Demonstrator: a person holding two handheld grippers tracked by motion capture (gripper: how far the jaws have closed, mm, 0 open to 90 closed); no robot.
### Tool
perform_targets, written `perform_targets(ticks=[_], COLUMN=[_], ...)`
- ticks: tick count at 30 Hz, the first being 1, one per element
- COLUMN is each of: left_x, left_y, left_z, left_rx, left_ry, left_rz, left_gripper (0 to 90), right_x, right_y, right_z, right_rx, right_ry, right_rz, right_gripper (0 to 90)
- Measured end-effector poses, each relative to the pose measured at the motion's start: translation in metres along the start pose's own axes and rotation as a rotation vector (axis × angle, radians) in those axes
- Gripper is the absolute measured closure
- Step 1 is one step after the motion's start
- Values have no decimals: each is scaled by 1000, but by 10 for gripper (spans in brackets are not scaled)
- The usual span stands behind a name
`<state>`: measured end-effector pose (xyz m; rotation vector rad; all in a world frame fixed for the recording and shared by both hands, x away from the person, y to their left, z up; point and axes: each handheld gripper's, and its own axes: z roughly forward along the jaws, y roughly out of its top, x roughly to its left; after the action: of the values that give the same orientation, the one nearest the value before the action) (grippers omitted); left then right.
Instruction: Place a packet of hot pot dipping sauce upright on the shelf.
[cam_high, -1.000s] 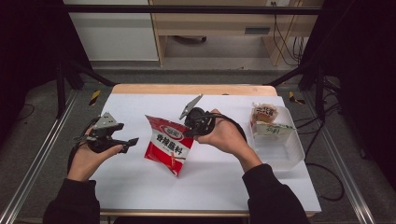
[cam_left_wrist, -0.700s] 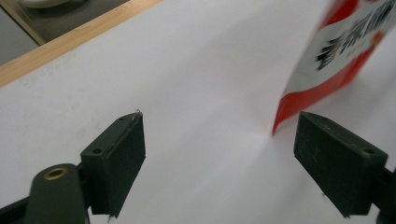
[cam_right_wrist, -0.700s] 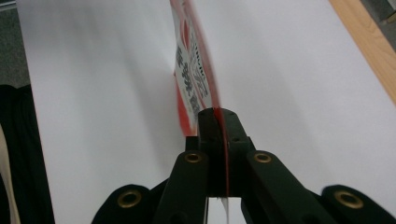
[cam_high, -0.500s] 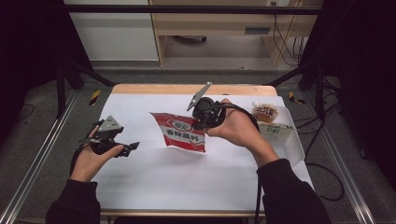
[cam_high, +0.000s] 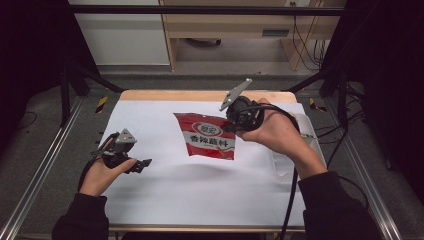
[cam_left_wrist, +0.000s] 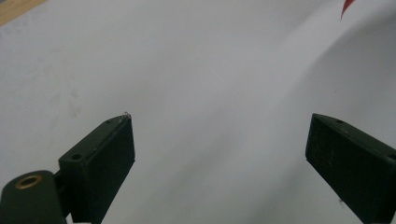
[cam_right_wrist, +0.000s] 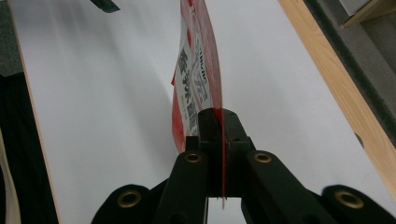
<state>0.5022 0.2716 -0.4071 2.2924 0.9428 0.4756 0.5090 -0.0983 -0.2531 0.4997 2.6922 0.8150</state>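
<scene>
Since a second ago the right gripper (cam_high: 234, 119) has carried the red packet (cam_high: 207, 136) up off the white table (cam_high: 200, 195) and toward the far right — jaws clamped on its edge. Left gripper (cam_high: 142, 165) sits near left, its jaws just opened wide, nothing between them. Right gripper view shows the packet (cam_right_wrist: 196, 84) edge-on, pinched — the high view shows its printed face.

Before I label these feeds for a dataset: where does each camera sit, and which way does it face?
High view: above the person's side, facing forward and down on the white table; forearms, both hands, left gripper, right gripper.
Left gripper view: on the left gripper, looking at bare table between open jaws.
Right gripper view: on the right gripper, jaws clamping the red packet.
Shared: the red packet and table appear in the high and right gripper views.
</scene>
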Motion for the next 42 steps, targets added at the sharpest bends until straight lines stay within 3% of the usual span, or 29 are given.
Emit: perform_targets(ticks=[11, 25, 42], left_x=[-1, -1, 2], left_y=[-1, -2, -4], left_z=[0, 0, -3], left_rx=[7, 12, 10], left_ry=[-2, -7, -4], left_rz=[-1, -4, -11], left_gripper=[85, 85, 84], right_x=[-8, -13, -18], right_y=[-19, -34, -77], right_z=[-36, -57, -94], right_rx=[-13, -2, 5], right_ry=[-51, -75, -128], right_rz=[26, 44, 105], right_gripper=[900, 900, 900])
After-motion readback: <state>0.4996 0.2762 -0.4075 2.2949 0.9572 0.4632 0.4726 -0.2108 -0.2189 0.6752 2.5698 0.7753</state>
